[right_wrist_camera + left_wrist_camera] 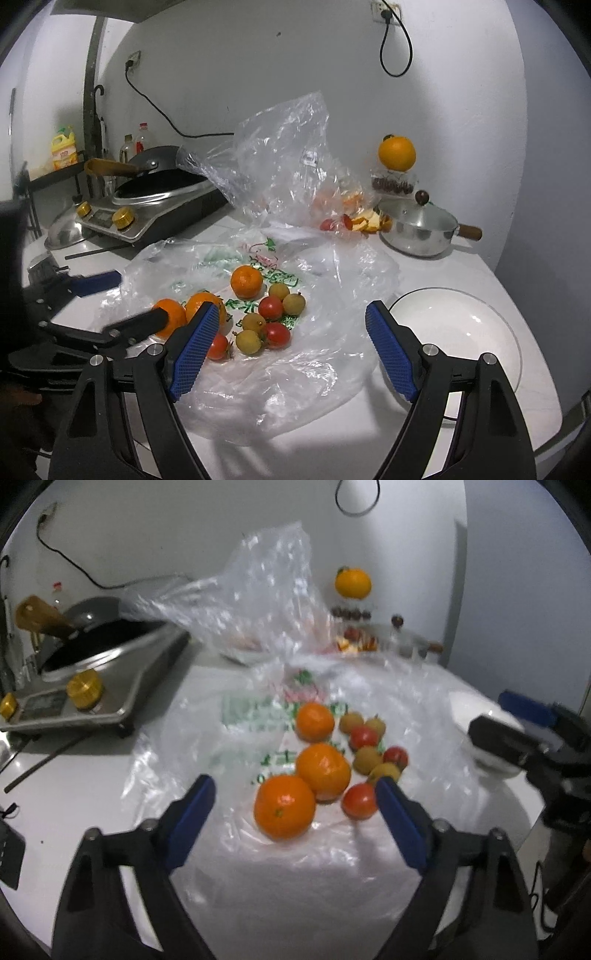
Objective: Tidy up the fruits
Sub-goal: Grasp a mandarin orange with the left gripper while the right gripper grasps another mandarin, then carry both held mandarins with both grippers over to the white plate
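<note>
Left gripper (295,797): fingers apart, nothing clamped, nearest mandarin (284,806) just ahead between the tips. Three mandarins, with cherry tomatoes (271,308) and small tan fruits (293,303) to their right, all on a loose plastic bag (314,354) on the bench (443,266). Mandarin: light, firm; grip across the middle. Tomatoes: smooth, likely to roll and easily crushed. Bag probably slides. Right gripper (291,325): fingers apart, empty. White plate (491,317) near right.
</note>
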